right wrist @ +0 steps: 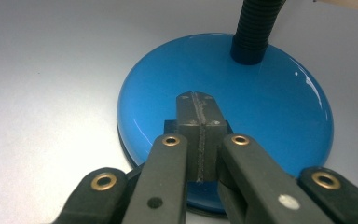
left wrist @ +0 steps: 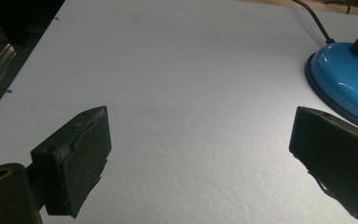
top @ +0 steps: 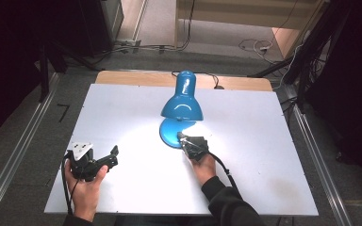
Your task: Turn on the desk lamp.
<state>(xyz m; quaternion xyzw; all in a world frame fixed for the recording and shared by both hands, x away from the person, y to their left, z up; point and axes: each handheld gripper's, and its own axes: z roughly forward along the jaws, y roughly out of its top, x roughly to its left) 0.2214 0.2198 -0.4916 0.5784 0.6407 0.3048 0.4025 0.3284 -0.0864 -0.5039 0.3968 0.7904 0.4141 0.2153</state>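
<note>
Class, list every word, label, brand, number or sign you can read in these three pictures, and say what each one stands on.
None: no readable text on the blue lamp, its base, the white table, the left gripper or the right gripper.

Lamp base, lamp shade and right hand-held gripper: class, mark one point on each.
lamp base (right wrist: 270, 107), right gripper view, glossy blue top
lamp shade (top: 183, 106), high view, wide blue cone
right hand-held gripper (right wrist: 199, 109), right gripper view, closed tips over the base

White desk (top: 122, 113) under bright lamplight, and 1 blue desk lamp (top: 182, 101) stands on it, round base flat on the board, cord trailing off the far edge.
</note>
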